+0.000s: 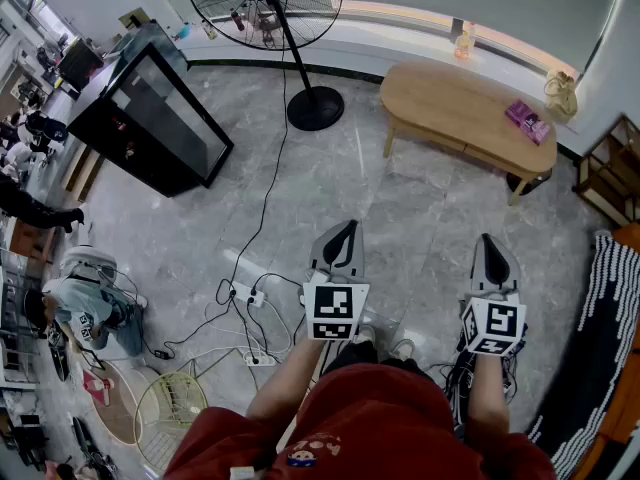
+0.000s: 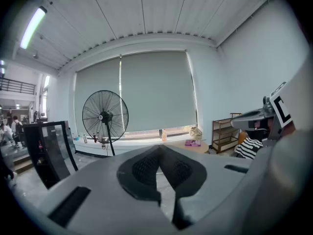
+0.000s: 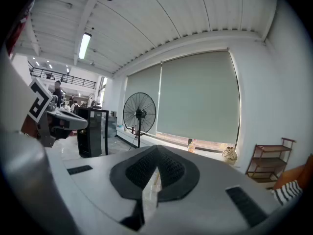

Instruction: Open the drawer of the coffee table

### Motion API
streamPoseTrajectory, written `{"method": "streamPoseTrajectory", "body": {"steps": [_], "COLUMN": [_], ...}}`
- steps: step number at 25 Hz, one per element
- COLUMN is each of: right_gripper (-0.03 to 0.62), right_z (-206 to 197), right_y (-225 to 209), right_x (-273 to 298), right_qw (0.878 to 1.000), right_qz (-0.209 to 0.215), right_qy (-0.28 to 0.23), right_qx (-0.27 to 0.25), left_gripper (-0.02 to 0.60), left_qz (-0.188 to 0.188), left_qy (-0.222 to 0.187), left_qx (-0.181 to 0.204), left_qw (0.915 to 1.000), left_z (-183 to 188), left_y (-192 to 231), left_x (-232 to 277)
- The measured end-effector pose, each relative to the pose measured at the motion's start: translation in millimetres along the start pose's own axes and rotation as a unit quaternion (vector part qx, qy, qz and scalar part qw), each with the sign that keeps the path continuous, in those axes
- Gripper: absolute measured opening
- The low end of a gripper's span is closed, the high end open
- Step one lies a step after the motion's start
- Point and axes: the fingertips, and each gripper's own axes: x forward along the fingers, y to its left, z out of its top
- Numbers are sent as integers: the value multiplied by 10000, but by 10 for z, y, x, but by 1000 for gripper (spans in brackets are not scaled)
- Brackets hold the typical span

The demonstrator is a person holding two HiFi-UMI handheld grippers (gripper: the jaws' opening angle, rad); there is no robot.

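Observation:
The light wooden coffee table (image 1: 450,103) stands on the grey tiled floor at the back right, a few steps ahead of me. A pink packet (image 1: 527,119) lies on its right end. I cannot make out its drawer from here. In the left gripper view a strip of the coffee table (image 2: 188,146) shows far off beyond the jaws. My left gripper (image 1: 346,230) is held out in front of me, shut and empty, and the left gripper (image 2: 159,149) shows its pads meeting at the tip. Beside it my right gripper (image 1: 490,240) is shut with nothing held; the right gripper (image 3: 156,149) points toward the window.
A tall pedestal fan (image 1: 268,8) stands left of the table, its cable running to a power strip (image 1: 247,295) near my feet. A black cabinet (image 1: 150,108) is at the left. A wooden shelf (image 1: 610,168) and a striped cloth (image 1: 600,338) are at the right.

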Motion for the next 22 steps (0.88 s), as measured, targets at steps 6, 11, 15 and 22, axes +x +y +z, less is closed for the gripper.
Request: {"method": "streamPoseTrajectory", "body": {"steps": [6, 11, 15, 22], "right_gripper": [-2, -3, -2, -3], "right_z": [-65, -93, -73, -135], "right_y": [-201, -304, -409, -645], "right_x": [-216, -360, -439, -537], "right_qw": [10000, 9999, 9997, 9995], "right_qz": [-34, -46, -93, -111], "right_qy": [-22, -39, -83, -131], "right_qx": [58, 147, 223, 256], "left_gripper": [6, 6, 6, 6], "left_qz": [77, 9, -72, -281], "left_qy": [-103, -85, -76, -169], "left_qx": [-28, -45, 9, 58], "left_qw": [9999, 10000, 9999, 9994], "left_z": [60, 82, 118, 191], "left_y": [-229, -417, -583, -981], "left_x": [-100, -127, -115, 14]}}
